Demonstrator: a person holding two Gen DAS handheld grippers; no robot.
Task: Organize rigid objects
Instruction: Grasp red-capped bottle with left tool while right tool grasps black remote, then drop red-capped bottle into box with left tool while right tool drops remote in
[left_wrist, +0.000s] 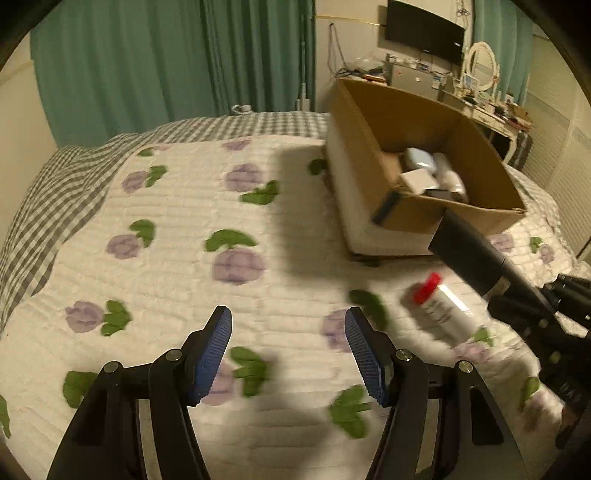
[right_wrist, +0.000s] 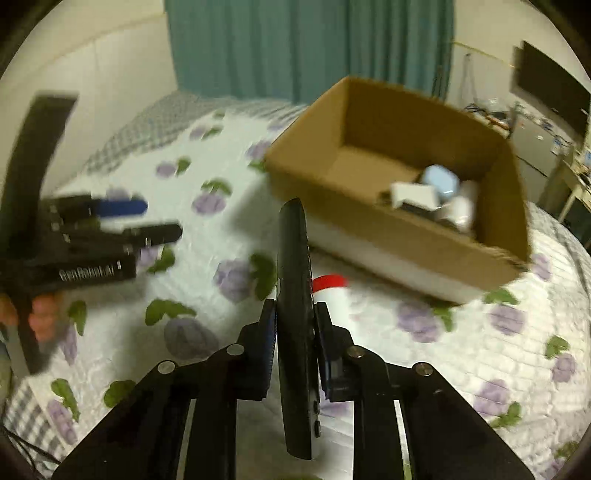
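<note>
My right gripper (right_wrist: 294, 317) is shut on a long black remote control (right_wrist: 295, 295), held edge-up above the bed; the remote also shows in the left wrist view (left_wrist: 469, 247), pointing toward the box. A white bottle with a red cap (left_wrist: 439, 306) lies on the quilt below it, partly hidden behind the remote in the right wrist view (right_wrist: 334, 295). An open cardboard box (left_wrist: 369, 122) stands on the bed and holds several white and pale blue items (left_wrist: 430, 171); it also shows in the right wrist view (right_wrist: 399, 229). My left gripper (left_wrist: 288, 332) is open and empty over the quilt.
The bed has a white quilt with purple flowers (left_wrist: 236, 264) and a grey checked cover (left_wrist: 55, 199) at its far edge. Green curtains (left_wrist: 147, 59) hang behind. A cluttered desk with a monitor (left_wrist: 424, 31) stands beyond the box.
</note>
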